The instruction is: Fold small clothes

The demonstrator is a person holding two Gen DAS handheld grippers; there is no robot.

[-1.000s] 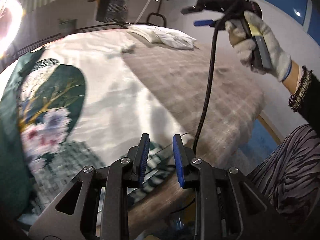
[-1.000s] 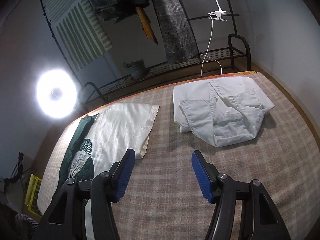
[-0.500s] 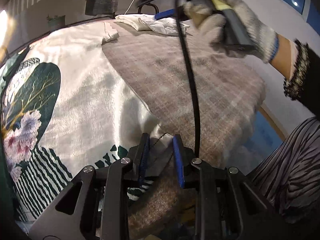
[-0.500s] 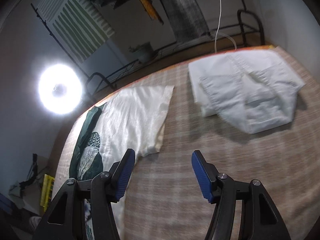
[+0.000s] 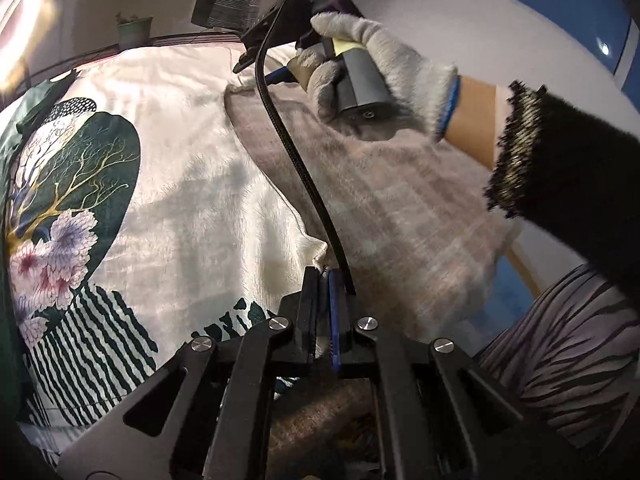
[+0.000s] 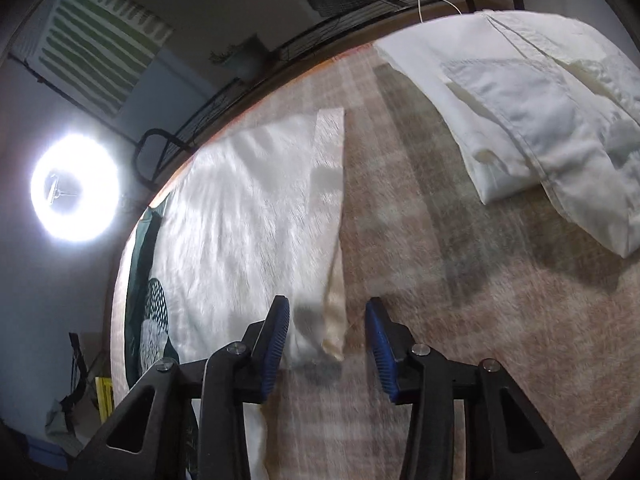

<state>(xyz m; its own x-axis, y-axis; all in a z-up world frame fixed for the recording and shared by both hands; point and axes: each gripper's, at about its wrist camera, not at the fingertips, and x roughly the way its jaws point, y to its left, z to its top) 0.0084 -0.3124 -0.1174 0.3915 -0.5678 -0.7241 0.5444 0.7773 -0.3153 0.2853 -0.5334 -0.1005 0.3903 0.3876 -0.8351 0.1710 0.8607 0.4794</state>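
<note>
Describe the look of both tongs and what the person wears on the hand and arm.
Both the left tongs and right tongs are black frames with silver bolts and ribbed blue pads. A black braided cable runs to the right one. The hand wears a grey knit glove with a blue cuff, then a black fuzzy sleeve.

A printed garment (image 5: 152, 200) lies spread flat on a blanket (image 5: 400, 208) that covers the table, toward its left side. A folded garment (image 6: 532, 112) rests on the same blanket at the far right, well apart from the first. The left gripper (image 5: 325, 276) sits at the printed garment's near corner, the right gripper (image 6: 326, 332) astride its far corner, apparently just above it. A ring lamp (image 6: 74, 190) stands beyond the table's left edge, a metal rack (image 6: 400, 12) behind it.
</note>
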